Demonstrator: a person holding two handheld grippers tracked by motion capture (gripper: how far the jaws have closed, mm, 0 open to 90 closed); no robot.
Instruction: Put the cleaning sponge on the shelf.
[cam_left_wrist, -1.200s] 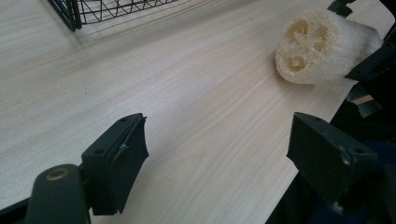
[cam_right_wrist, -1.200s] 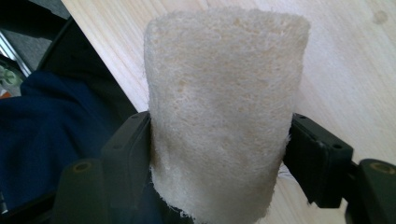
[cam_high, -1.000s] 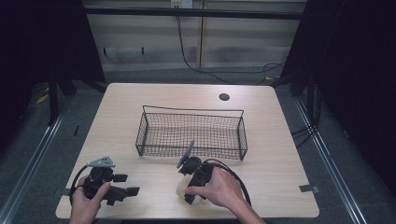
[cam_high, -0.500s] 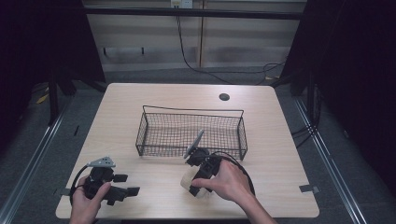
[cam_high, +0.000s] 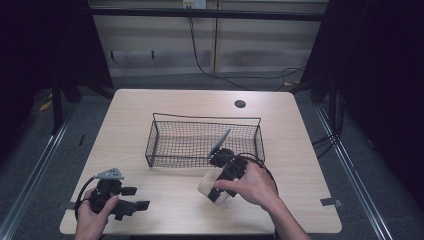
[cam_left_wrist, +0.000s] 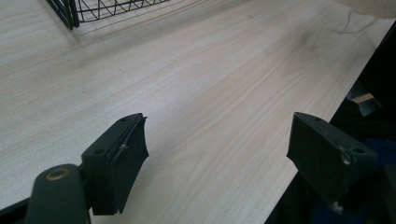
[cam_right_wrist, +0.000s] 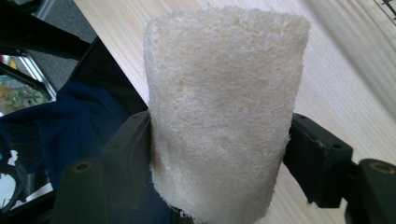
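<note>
While the right hand-held gripper (cam_high: 212, 190) pinched a pale loofah sponge (cam_right_wrist: 224, 107) (near the wire basket (cam_high: 202, 142)), the left hand-held gripper (cam_left_wrist: 233, 158) lay spread on the table (cam_high: 165, 105).

Light wooden table (cam_high: 150, 107) with a dark round hole (cam_high: 240, 104) near its far edge, grey floor (cam_high: 350, 150) around

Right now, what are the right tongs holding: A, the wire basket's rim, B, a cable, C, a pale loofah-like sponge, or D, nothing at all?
C: in the right gripper view the right tongs are clamped on both sides of a pale, fibrous sponge, held near the table's front edge, just short of the wire basket.
</note>
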